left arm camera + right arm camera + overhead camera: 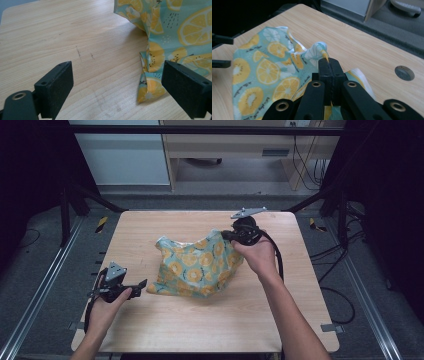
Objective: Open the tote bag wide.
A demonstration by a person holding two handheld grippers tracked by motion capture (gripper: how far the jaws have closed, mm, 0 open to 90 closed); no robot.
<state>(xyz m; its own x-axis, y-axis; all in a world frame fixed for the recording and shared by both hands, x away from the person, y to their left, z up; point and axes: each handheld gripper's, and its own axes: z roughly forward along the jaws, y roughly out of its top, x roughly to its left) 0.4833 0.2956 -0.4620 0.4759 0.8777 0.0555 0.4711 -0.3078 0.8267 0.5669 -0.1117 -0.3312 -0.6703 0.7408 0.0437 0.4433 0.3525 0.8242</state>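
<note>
Cloth (197, 265) printed with yellow lemon slices on pale teal is pinched at 1 edge by the right gripper (226, 235), whose 2 black jaws are clamped together on a raised fold of the fabric. In the right gripper view, the jaws meet with a small peak of the cloth (274, 72) sticking up past their tips, and more of the fabric runs down between them toward the camera. In the high view, the gripped edge is lifted off the table (240, 320), so the fabric hangs from that gripper like a tent and slopes down to the wooden top on the person's near left. The right hand (257, 255) wraps the gripper body, with its cable looping down beside the wrist and the grey 3-cornered plate on top.

The left gripper (142, 283) sits low at the near left of the table, held in the left hand (107, 307), its jaws spread wide and holding nothing. In the left gripper view, the 2 pads stand well apart over bare wood, and the near corner of the cloth (152, 82) lies on the table just inside the pad on the right of that view; I cannot tell whether it touches that pad.

The cloth lies around the middle of the table, crumpled, with its far-left corner curled up.
</note>
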